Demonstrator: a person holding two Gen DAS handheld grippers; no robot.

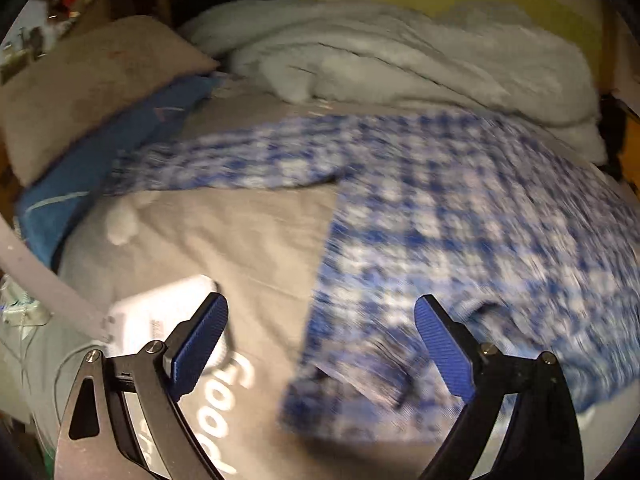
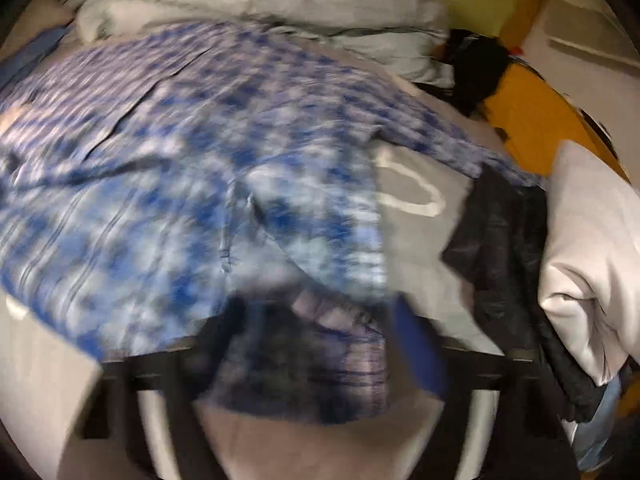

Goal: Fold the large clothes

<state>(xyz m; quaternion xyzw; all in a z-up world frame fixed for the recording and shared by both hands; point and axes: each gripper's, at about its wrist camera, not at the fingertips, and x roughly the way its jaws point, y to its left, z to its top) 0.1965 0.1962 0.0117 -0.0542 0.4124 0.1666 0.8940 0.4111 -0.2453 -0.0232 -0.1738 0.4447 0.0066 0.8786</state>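
Blue pads are seen closest in the left wrist view, on the two fingers of the left gripper (image 1: 320,344). Its fingers are spread wide apart and nothing is held between them. Under them a grey bed cover (image 1: 240,232) with white letters is seen, and the near edge of the checked shirt (image 1: 460,220) lies between and just past the fingers.

That blue and white shirt is spread out flat on the bed. One sleeve (image 1: 224,164) is stretched out to the left, toward a blue pillow (image 1: 100,160) and a brown pillow (image 1: 88,84) stacked at the far left. A pale rumpled blanket (image 1: 380,56) is piled on the far side of the bed, and the far edge of the shirt is touched by it.

In the right wrist view everything is badly blurred. The right gripper (image 2: 320,344) is seen low in the picture, with one blue finger (image 2: 420,352) at the right. A fold of the shirt (image 2: 200,184) is bunched up between the fingers, but whether it is pinched cannot be told from the blur. A white loop of cord (image 2: 412,188) lies on the grey cover just right of the shirt. Dark clothes (image 2: 504,248) and a pale cushion (image 2: 592,240) are piled at the right edge of the bed.
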